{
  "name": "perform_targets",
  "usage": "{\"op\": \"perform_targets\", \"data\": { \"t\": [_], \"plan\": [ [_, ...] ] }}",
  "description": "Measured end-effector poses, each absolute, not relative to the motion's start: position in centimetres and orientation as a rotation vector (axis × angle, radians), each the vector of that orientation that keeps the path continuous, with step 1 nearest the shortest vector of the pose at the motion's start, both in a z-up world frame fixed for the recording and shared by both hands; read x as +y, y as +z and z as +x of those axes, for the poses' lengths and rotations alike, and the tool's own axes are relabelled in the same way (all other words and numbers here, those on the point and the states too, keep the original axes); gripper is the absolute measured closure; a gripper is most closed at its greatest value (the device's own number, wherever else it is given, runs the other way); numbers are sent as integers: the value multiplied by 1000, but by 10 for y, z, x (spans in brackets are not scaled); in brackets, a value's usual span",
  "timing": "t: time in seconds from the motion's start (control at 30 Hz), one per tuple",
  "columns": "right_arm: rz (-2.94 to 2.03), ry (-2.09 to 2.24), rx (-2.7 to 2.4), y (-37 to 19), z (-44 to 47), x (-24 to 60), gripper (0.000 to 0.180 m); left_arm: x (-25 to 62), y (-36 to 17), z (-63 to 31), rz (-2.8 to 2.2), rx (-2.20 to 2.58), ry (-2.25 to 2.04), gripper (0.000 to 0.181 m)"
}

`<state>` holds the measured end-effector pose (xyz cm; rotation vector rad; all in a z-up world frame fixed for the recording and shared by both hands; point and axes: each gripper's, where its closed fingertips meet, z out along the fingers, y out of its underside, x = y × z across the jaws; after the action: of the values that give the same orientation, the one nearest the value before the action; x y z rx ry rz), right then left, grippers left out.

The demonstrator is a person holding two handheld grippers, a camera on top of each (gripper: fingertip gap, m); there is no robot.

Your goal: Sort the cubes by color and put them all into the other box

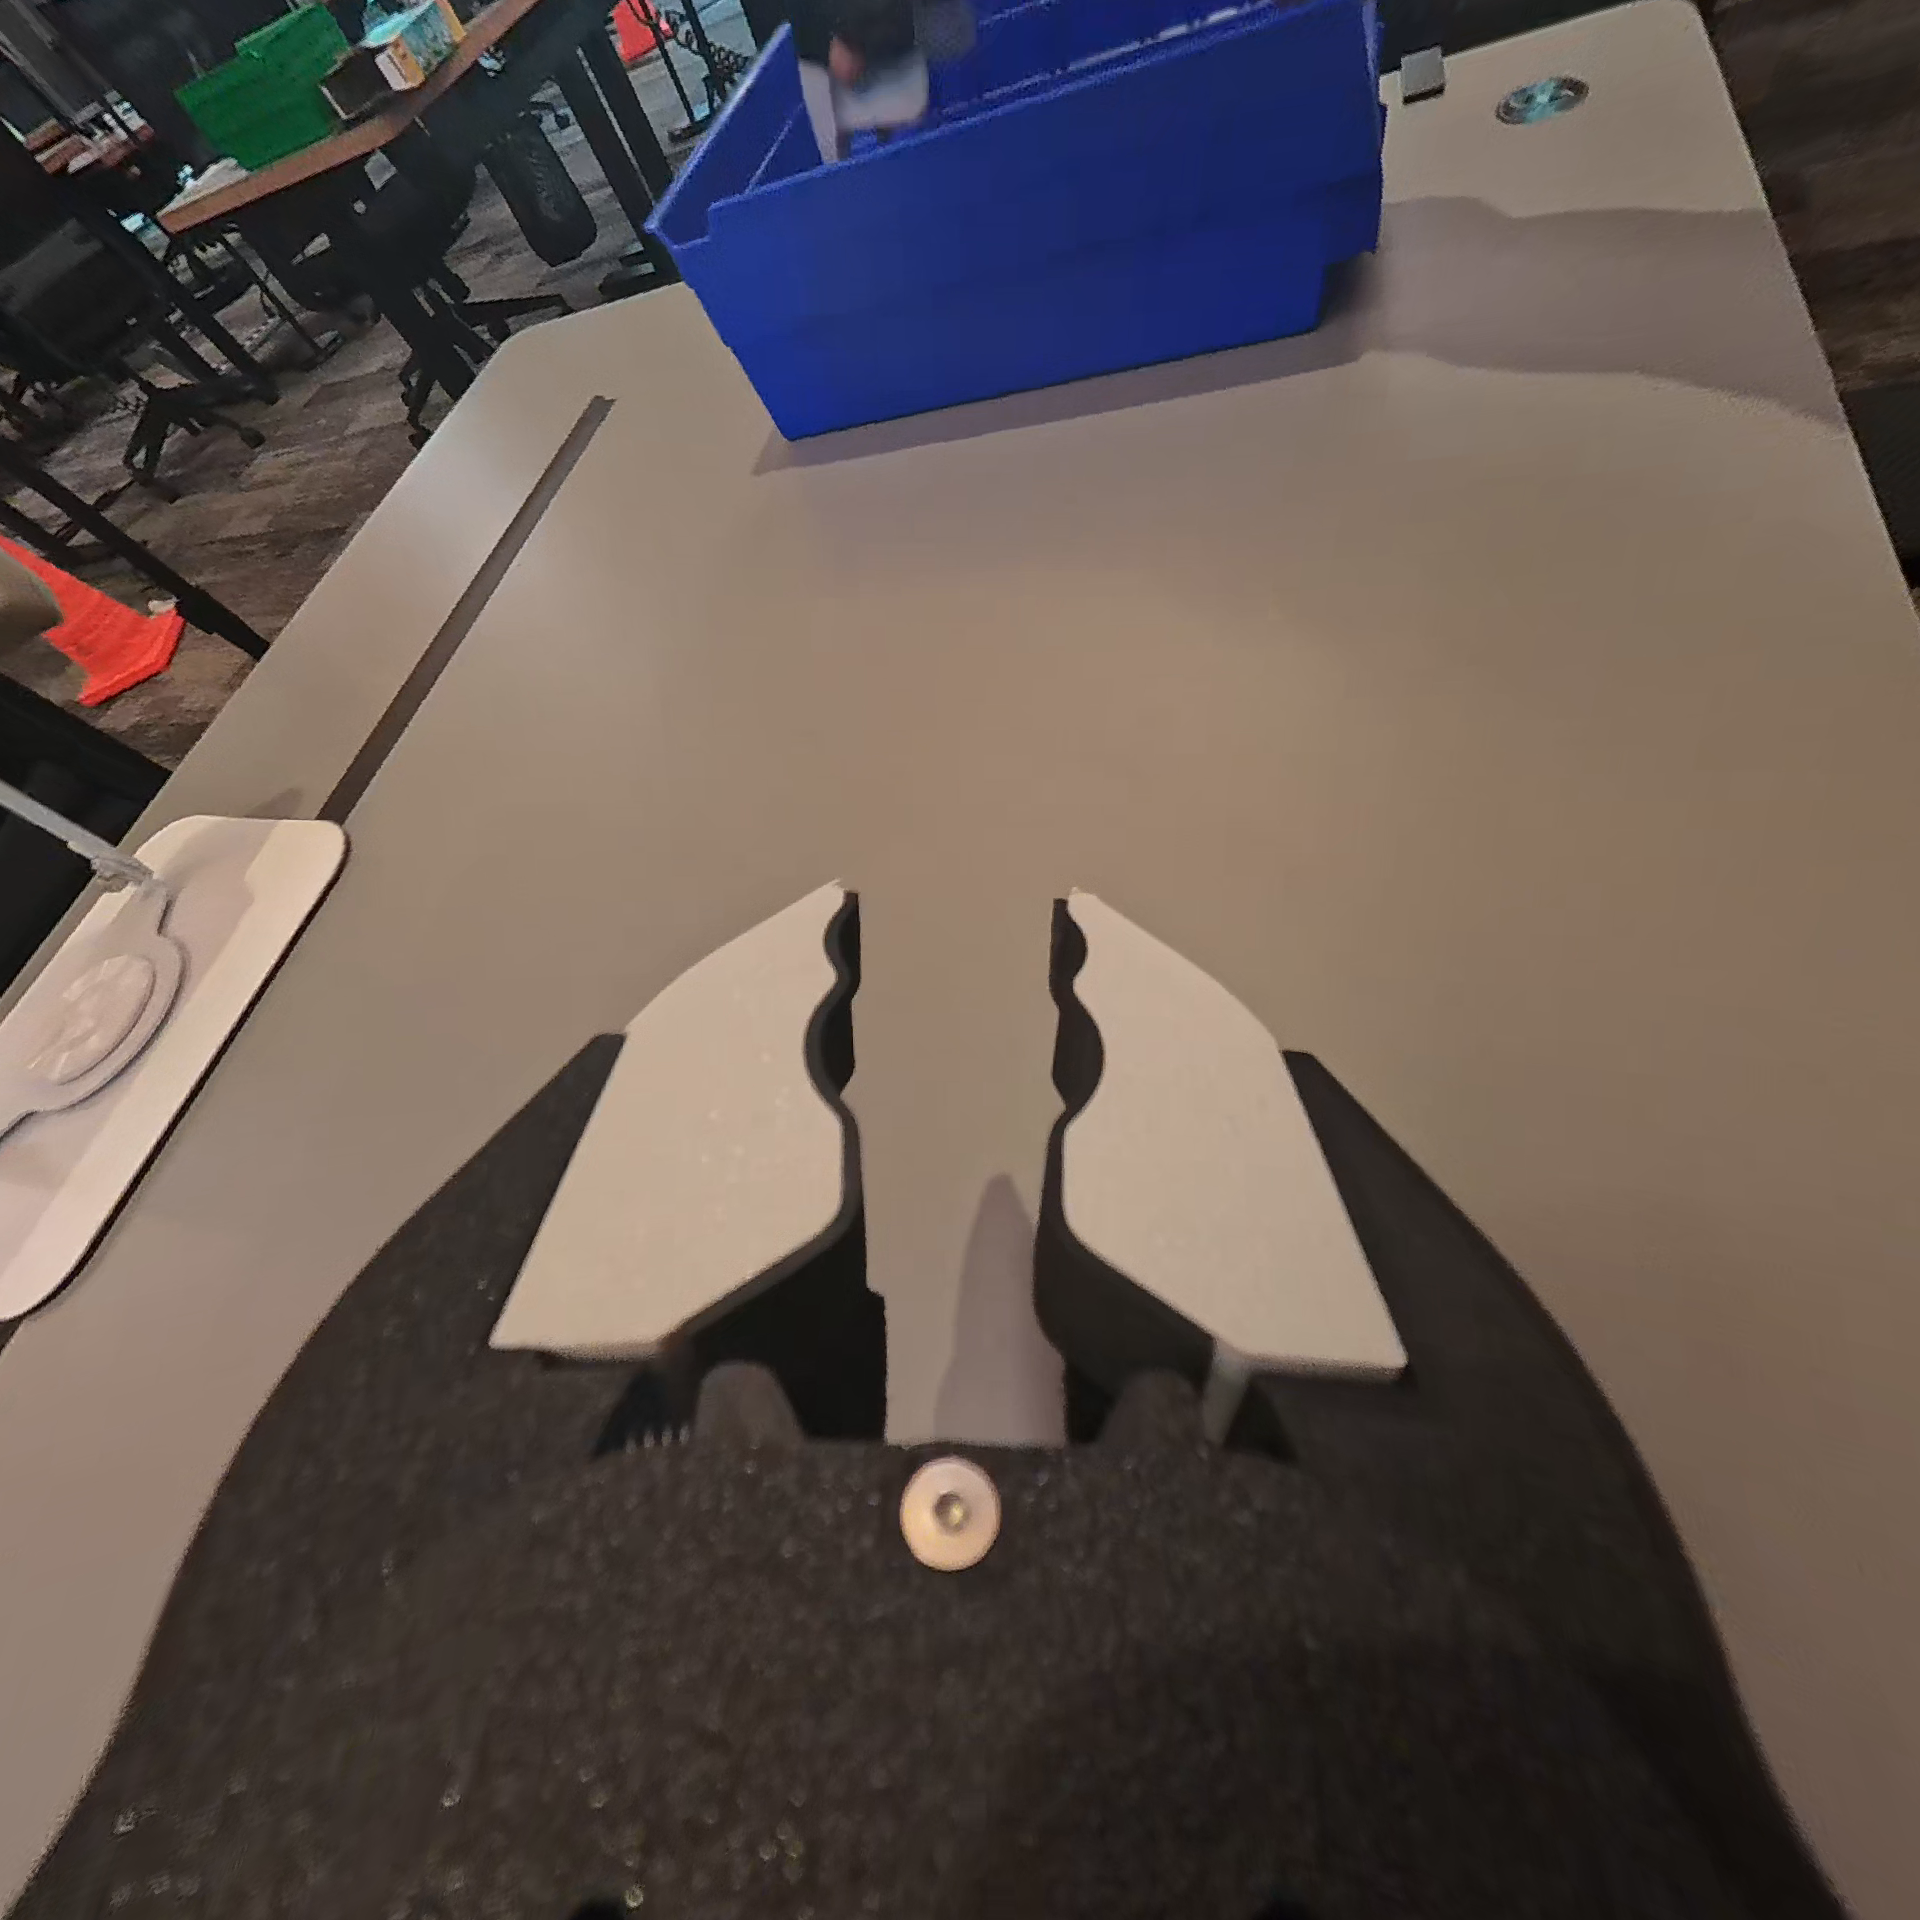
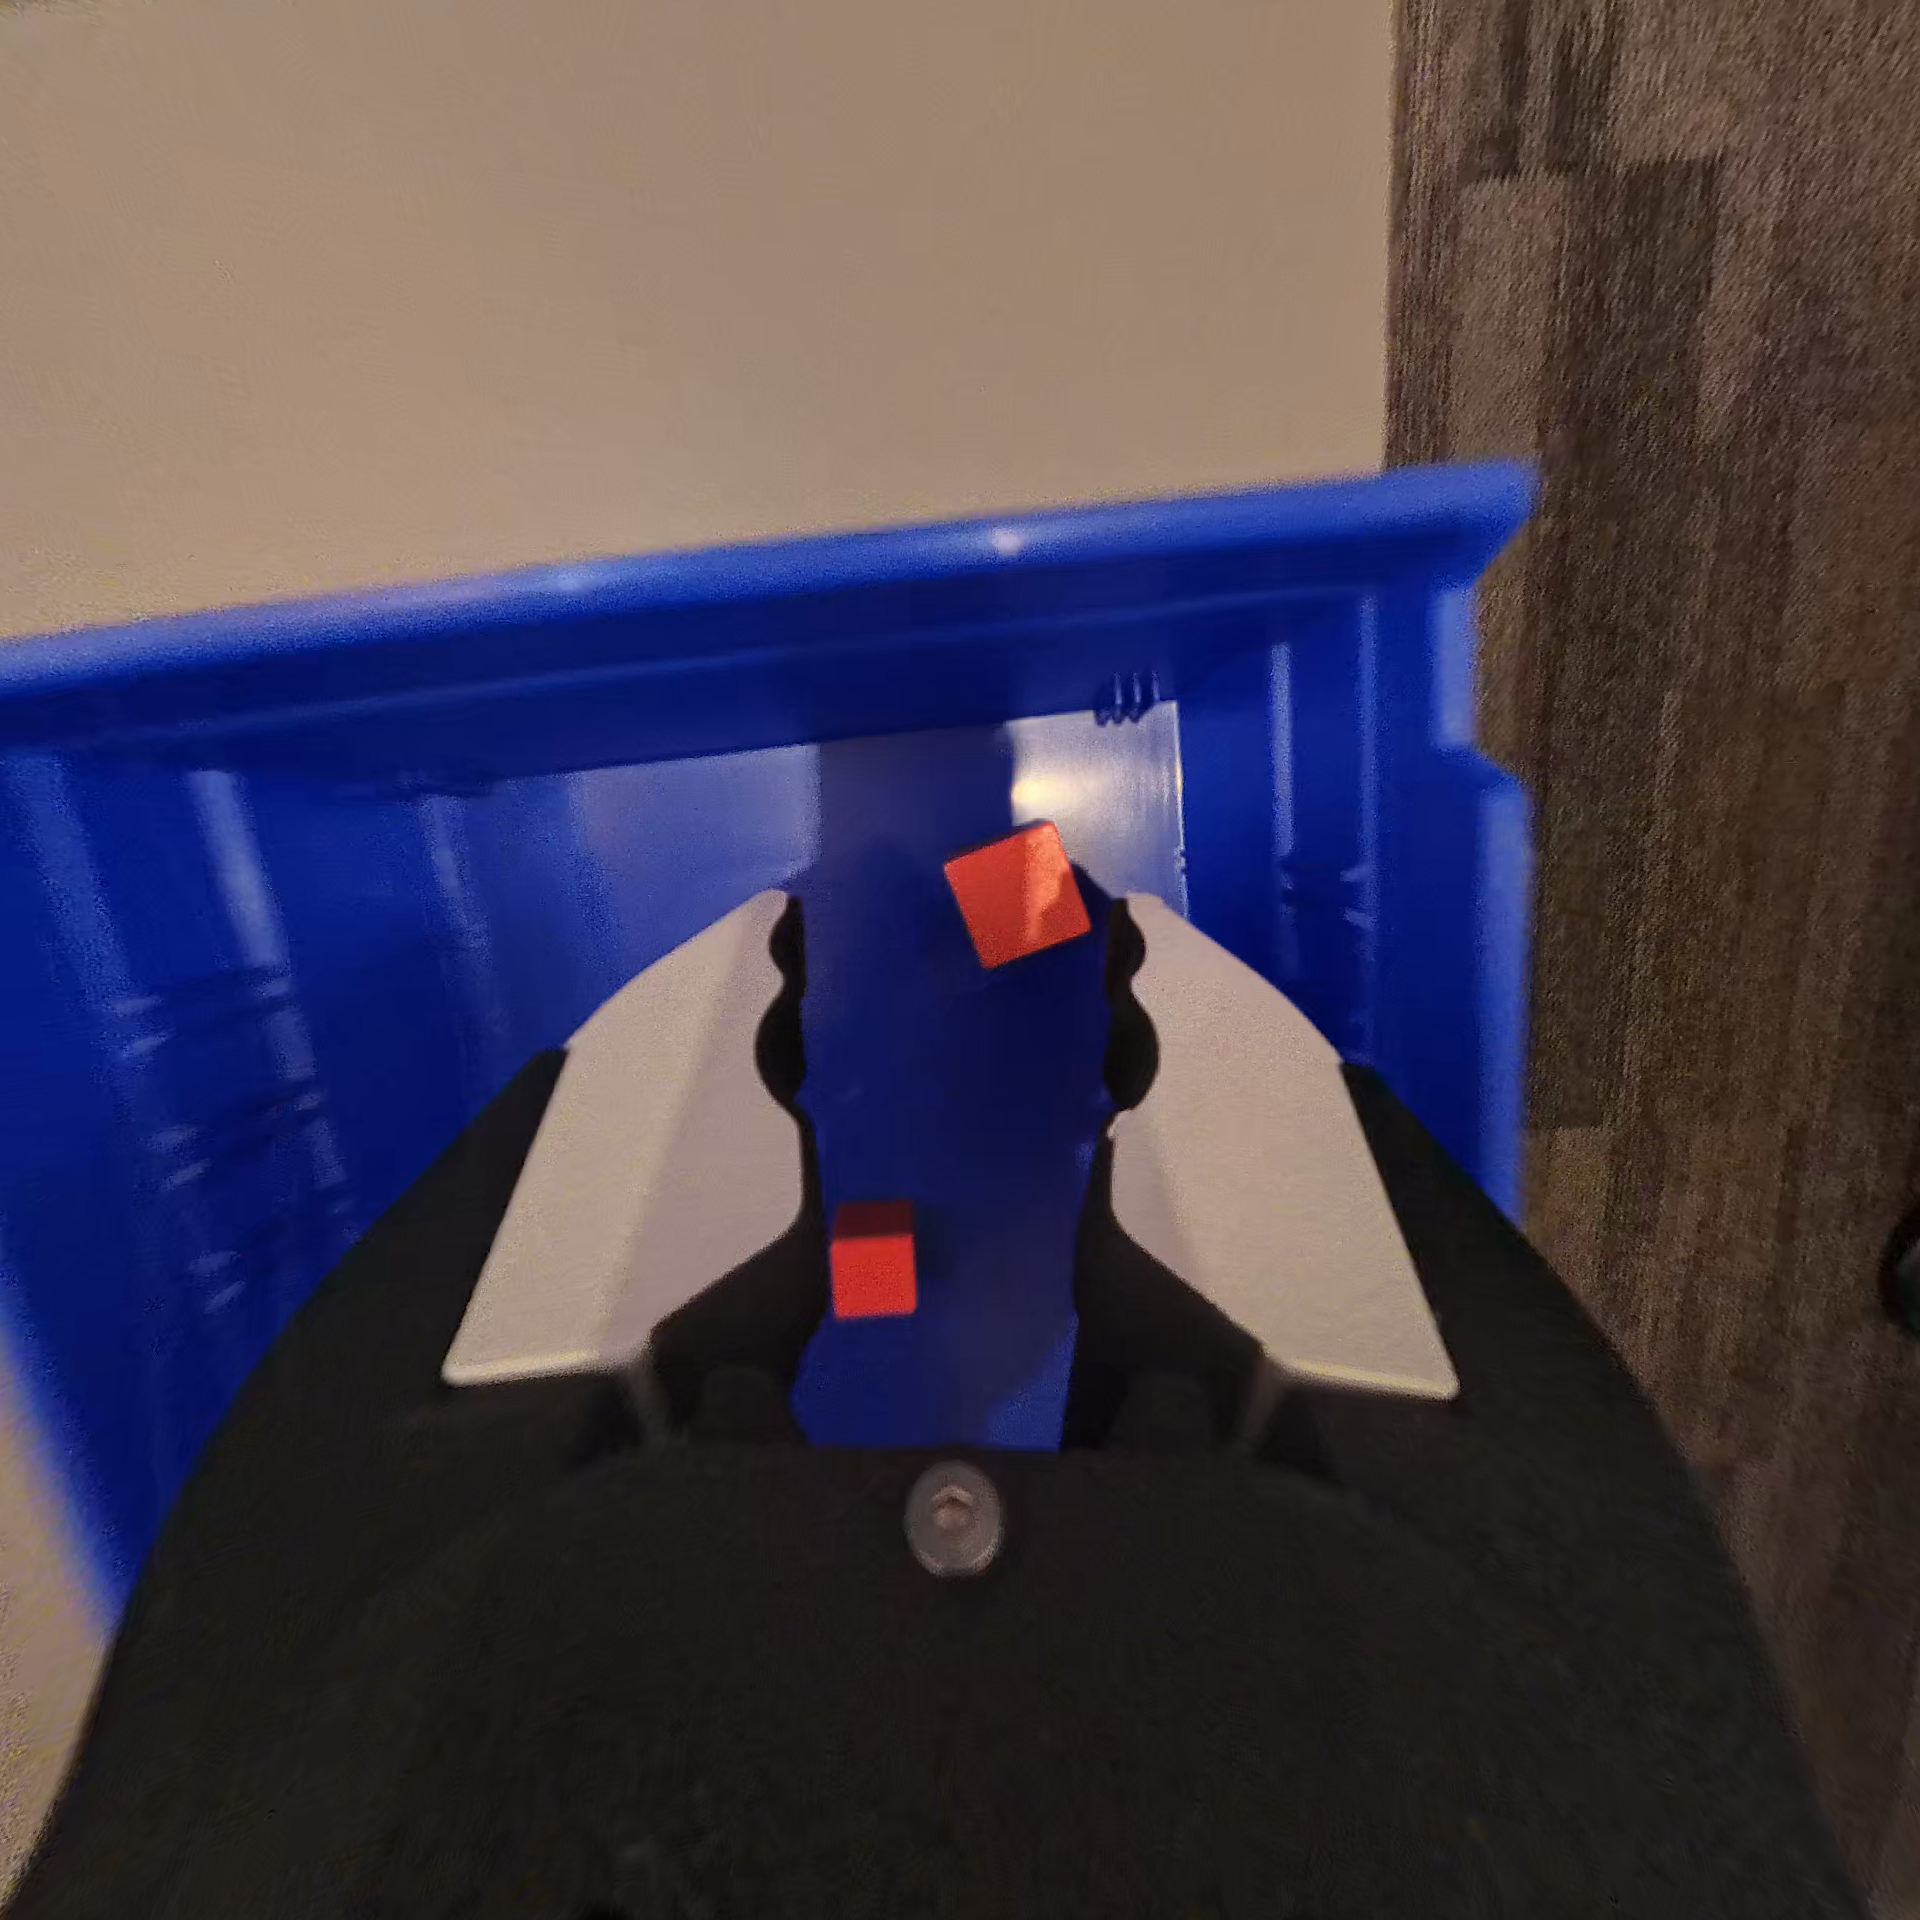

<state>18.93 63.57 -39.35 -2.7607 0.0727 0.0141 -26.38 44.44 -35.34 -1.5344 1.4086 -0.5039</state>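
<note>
In the right wrist view my right gripper is open and empty, pointing down into a blue box. Two red cubes lie on the box floor: one between my fingertips, nearer the right finger and tilted, and one lower, between the finger bases. In the left wrist view my left gripper is open and empty, low over the bare table. A blue box stands far ahead of it; the other gripper reaches into it from behind. No other cubes show.
The grey table has a dark slot along its left side and a white pad at the left edge. The table's right edge and carpet floor lie just beyond the box. Desks, chairs and an orange cone stand off the table.
</note>
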Motion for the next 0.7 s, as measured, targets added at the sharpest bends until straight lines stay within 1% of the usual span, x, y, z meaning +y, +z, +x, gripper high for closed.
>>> {"op": "perform_targets", "data": {
  "t": [0.1,0.2,0.27,0.33,0.43,0.57,0.7],
  "plan": [
    [-2634,56,-37,-313,162,634,123,448,-350,-270,-1554,1371,-514,146],
    [-2500,153,-230,-234,104,615,123,452,-347,-275,-1576,1338,-513,145],
    [-2413,209,-370,-201,59,594,123,454,-343,-279,-1580,1316,-512,145],
    [-2325,275,-498,-188,12,571,122,454,-337,-283,-1578,1291,-528,145],
    [-2196,414,-674,-208,-58,536,121,453,-327,-294,-1578,1251,-535,143],
    [-2037,644,-838,-270,-141,504,119,445,-313,-325,-1586,1198,-505,142],
    [-1894,801,-872,-322,-198,486,120,436,-292,-381,-1619,1122,-452,141]
  ]
}}
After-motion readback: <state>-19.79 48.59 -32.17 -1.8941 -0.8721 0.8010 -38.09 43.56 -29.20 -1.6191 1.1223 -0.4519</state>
